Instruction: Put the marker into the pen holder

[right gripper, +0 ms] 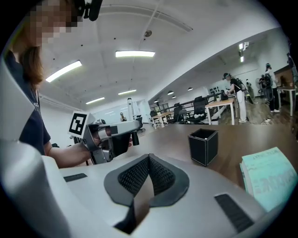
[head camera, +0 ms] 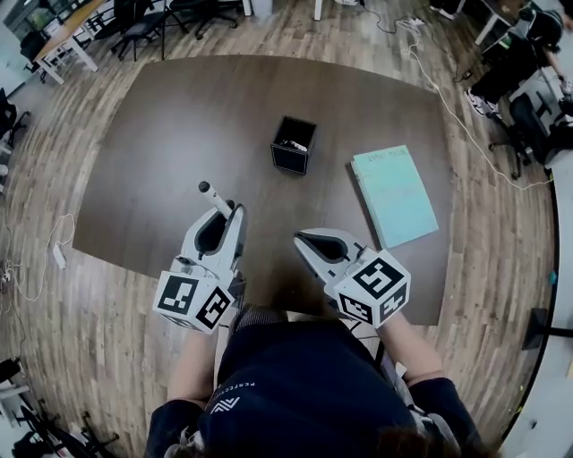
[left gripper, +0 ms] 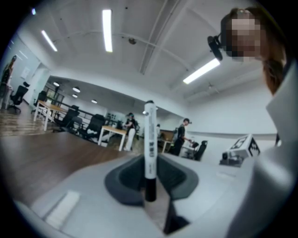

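My left gripper is shut on a white marker with a black end; the marker sticks out up and to the left of the jaws over the near part of the dark table. In the left gripper view the marker stands upright between the closed pads. The black square pen holder stands at the table's middle, farther away, with something white inside it. My right gripper is shut on nothing, near the table's front edge; its view shows the pen holder ahead to the right.
A light green notebook lies on the table right of the pen holder. Wooden floor surrounds the table, with a cable at the right. Desks and office chairs stand far back. People stand in the distance in both gripper views.
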